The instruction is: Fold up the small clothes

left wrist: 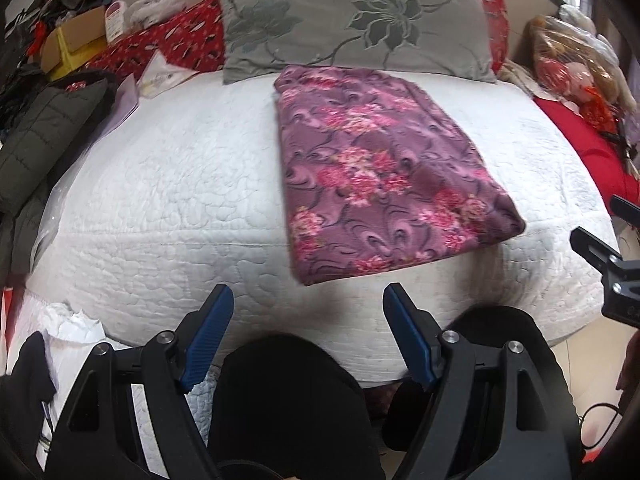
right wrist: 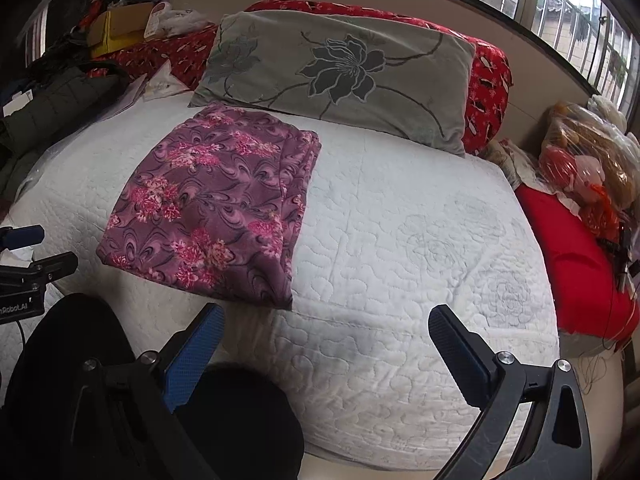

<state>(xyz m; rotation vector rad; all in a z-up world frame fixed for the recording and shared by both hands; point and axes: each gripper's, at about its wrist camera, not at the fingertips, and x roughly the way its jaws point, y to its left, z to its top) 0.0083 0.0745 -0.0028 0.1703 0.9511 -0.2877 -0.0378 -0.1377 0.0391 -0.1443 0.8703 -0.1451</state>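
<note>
Lying flat on the white quilted bed (left wrist: 168, 184), the purple floral garment (left wrist: 384, 172) was already folded into a neat oblong, its far short edge just beside the grey flowered pillow (left wrist: 352, 24) at twelve o'clock and its near edge close to the bed's front border. In the right wrist view the same garment (right wrist: 212, 208) showed stacked layers along its three-o'clock side, which suggested more than one fold had been made.

Both tools hung clear of the cloth. The left hand-held gripper (left wrist: 308, 332) had its blue-padded fingers well apart with nothing between them, sitting at six o'clock of the garment above the person's dark-clad knees. The right hand-held gripper (right wrist: 326, 356) was likewise spread wide and empty, at about five o'clock of the garment, over bare quilt.

Judging from this, the folding step looked finished or nearly so, and the hands were between grasps. If another halving was wanted, the next move would call for both tools to pinch the near corners together and carry them toward the pillow evenly, keeping the layers from sliding apart.
</note>
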